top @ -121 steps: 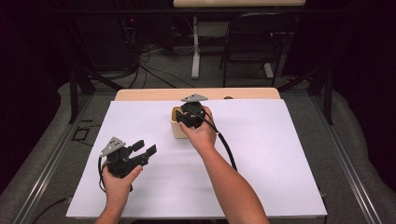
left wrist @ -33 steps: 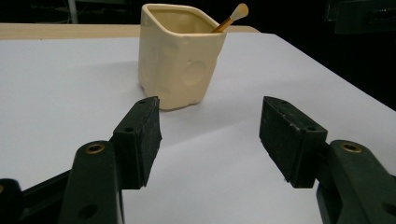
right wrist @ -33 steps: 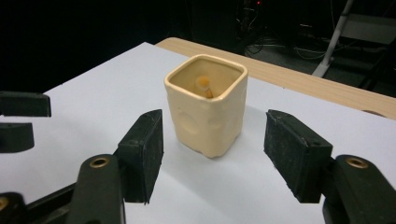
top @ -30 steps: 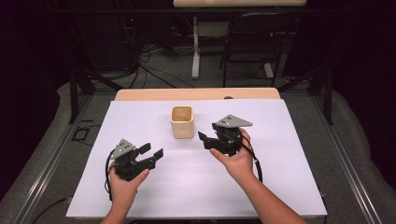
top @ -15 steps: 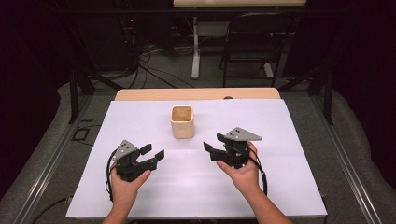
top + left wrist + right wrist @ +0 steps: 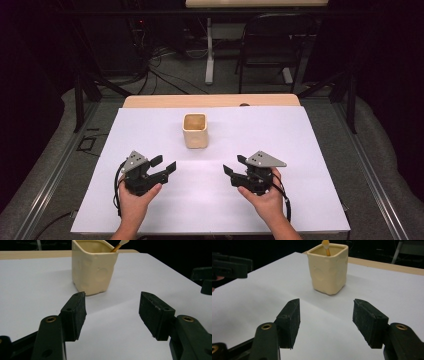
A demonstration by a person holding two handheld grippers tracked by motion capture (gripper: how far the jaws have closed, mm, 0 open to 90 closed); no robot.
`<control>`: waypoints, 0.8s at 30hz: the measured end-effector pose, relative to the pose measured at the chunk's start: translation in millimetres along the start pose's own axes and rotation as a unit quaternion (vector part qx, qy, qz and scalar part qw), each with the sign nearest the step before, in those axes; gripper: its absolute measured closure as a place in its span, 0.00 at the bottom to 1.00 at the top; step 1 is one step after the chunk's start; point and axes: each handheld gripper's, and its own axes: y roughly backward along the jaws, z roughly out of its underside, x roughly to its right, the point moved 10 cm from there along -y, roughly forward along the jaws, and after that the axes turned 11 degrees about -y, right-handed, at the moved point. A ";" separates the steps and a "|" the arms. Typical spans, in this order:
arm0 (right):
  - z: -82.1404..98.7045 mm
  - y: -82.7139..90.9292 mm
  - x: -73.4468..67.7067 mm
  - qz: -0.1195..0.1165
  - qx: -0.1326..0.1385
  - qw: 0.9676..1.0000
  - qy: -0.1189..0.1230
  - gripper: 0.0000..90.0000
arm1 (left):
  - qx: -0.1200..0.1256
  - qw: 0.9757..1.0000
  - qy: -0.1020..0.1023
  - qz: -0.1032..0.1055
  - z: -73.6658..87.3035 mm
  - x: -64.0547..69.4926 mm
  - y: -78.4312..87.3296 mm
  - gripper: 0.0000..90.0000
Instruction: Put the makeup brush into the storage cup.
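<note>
The cream square cup (image 6: 195,131) is standing upright near the centre of the white sheet (image 6: 310,150), a little toward the far edge, with a thin wooden stick (image 6: 326,245) leaning inside it and poking just above the rim. Nothing is touching the cup. From it, the left gripper (image 6: 164,165) is sitting at about seven o'clock and the right gripper (image 6: 235,165) at about five o'clock, both near the sheet's near half and well apart from the cup. Each gripper's jaws are standing spread and holding nothing; the left gripper view and the right gripper view each show bare sheet between the black pads, with the cup ahead beyond them.

The main risk, as I judge it, is tipping. The cup is looking tall for its base and glazed, so a jaw that is coming in low and clipping one wall, rather than straddling it, is likely to push it over or skate it across the smooth sheet. The stick is a second hazard: a jaw reaching over the rim at twelve o'clock could be catching its tip and levering it out, or rocking the cup. If both grippers are closing in on the cup together, they could also be knocking each other near its front face. The sheet itself may be sliding on the wooden table (image 6: 150,101) under a sideways shove.
</note>
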 end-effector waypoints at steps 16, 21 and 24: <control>22.2 -0.3 -4.5 -0.013 -0.008 1.000 0.009 0.43 | -0.003 1.000 -0.001 -0.001 3.2 1.0 0.3 0.43; 29.0 -0.5 -3.4 -0.012 -0.013 1.000 0.010 0.43 | -0.001 1.000 0.000 0.000 2.8 1.3 0.7 0.43; 32.2 -1.8 -2.0 -0.012 -0.012 1.000 0.004 0.43 | 0.000 1.000 0.001 -0.003 2.5 0.3 0.7 0.43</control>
